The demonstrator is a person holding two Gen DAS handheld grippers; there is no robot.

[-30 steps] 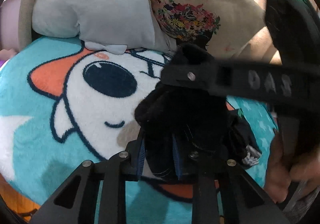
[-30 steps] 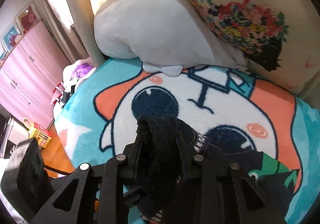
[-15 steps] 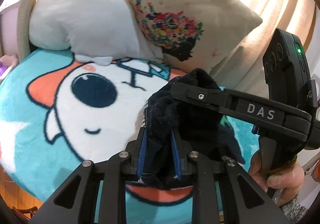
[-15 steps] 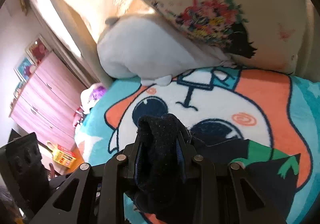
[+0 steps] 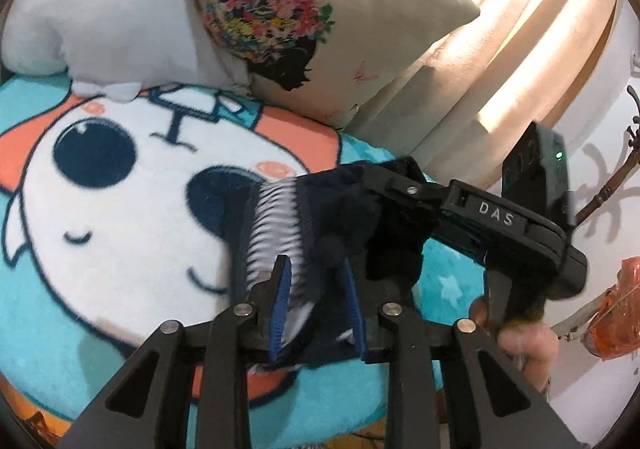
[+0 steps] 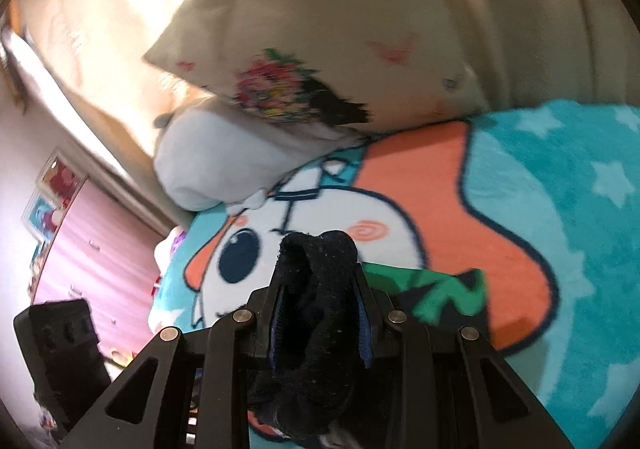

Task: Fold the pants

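Observation:
The pants [image 5: 344,217] are dark navy with a black-and-white ribbed waistband [image 5: 274,225]. They hang stretched between both grippers above the bed. My left gripper [image 5: 318,281] is shut on the waistband edge. My right gripper [image 6: 320,281] is shut on a bunched fold of the same pants [image 6: 316,305]. In the left wrist view the right gripper [image 5: 404,193] comes in from the right, close beside the left one, held by a hand [image 5: 520,337]. A green-printed part of the garment [image 6: 440,289] lies below on the blanket.
A turquoise cartoon blanket [image 5: 120,185] covers the bed. A grey plush pillow [image 5: 100,17] and a floral cushion [image 5: 320,21] lean at the head, with curtains [image 5: 520,49] behind. A pink wardrobe [image 6: 100,233] stands to the left. An orange bag [image 5: 616,313] hangs at the right.
Both grippers have lifted the pants higher and moved apart a little, so the cloth spreads and the ribbed waistband shows. The views have swung to the right.

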